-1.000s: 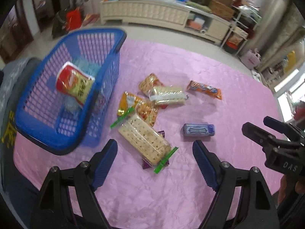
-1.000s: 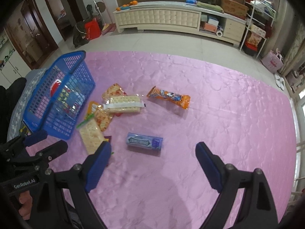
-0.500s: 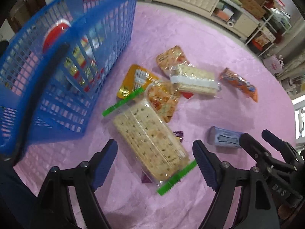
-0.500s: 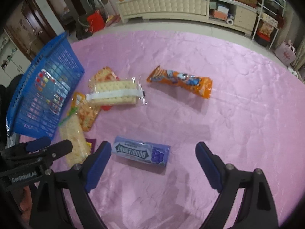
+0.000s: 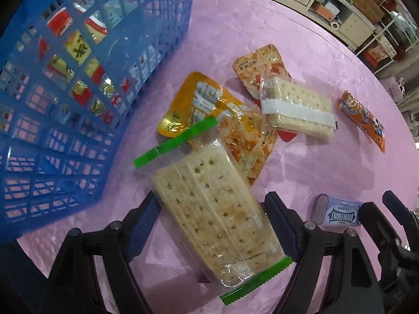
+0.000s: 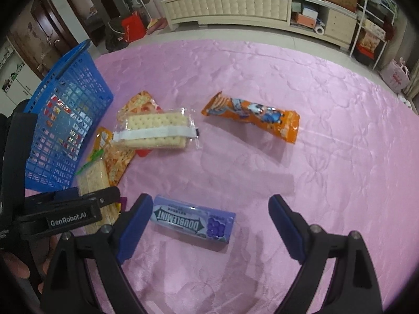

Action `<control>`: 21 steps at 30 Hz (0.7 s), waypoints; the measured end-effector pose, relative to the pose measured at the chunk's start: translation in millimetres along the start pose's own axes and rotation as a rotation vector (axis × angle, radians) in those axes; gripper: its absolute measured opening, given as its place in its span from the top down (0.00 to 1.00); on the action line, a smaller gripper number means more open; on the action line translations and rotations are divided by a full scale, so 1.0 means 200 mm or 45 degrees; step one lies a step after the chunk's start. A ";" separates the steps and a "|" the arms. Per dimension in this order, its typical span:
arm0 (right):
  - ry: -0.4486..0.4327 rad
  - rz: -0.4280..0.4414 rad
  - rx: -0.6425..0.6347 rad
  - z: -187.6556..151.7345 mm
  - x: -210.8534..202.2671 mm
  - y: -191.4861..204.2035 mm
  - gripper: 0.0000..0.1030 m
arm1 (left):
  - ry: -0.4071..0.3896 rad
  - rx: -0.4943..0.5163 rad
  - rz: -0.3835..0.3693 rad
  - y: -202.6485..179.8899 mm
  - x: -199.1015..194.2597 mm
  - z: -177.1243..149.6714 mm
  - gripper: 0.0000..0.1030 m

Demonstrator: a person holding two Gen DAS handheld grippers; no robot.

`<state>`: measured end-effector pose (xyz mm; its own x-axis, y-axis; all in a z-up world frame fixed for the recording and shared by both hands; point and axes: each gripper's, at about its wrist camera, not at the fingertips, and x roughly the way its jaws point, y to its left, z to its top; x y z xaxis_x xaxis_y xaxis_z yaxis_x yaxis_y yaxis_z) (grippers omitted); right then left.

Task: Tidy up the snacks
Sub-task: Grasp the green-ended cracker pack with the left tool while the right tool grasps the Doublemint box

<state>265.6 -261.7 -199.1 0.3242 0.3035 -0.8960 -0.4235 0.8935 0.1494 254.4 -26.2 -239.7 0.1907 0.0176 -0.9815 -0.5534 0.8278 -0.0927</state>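
Observation:
My left gripper (image 5: 212, 225) is open, its fingers on either side of a clear cracker pack with green clips (image 5: 214, 206), also seen in the right wrist view (image 6: 94, 180). My right gripper (image 6: 209, 227) is open over a purple Doublemint gum pack (image 6: 191, 218), which lies between its fingers nearer the left one; the gum also shows in the left wrist view (image 5: 337, 214). A blue basket (image 5: 52, 104) with snacks inside stands at the left (image 6: 65, 120).
On the pink cloth (image 6: 262, 78) lie a white-banded cracker pack (image 6: 154, 130), an orange wrapped bar (image 6: 251, 115), a yellow pouch (image 5: 199, 104) and an orange-red chip packet (image 5: 259, 65). A cream cabinet (image 6: 235, 2) stands beyond the cloth.
Both grippers have moved forward and down. The left now straddles the green-clipped cracker pack; the right has closed in on the gum pack. Both stay open.

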 end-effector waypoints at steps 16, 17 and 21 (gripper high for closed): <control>0.037 0.014 0.089 -0.04 0.03 -0.08 0.10 | -0.131 0.358 0.000 -0.22 -0.15 -0.18 0.39; 0.040 0.017 0.093 -0.04 0.04 -0.08 0.10 | -0.136 0.366 -0.001 -0.22 -0.16 -0.17 0.39; 0.079 0.031 0.115 -0.02 0.08 -0.07 0.10 | -0.149 0.392 -0.033 -0.19 -0.20 -0.16 0.39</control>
<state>272.7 -270.4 -217.4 0.2607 0.3072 -0.9153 -0.3517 0.9131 0.2063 242.1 -76.9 -202.5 0.3036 0.0438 -0.9518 -0.2794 0.9591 -0.0450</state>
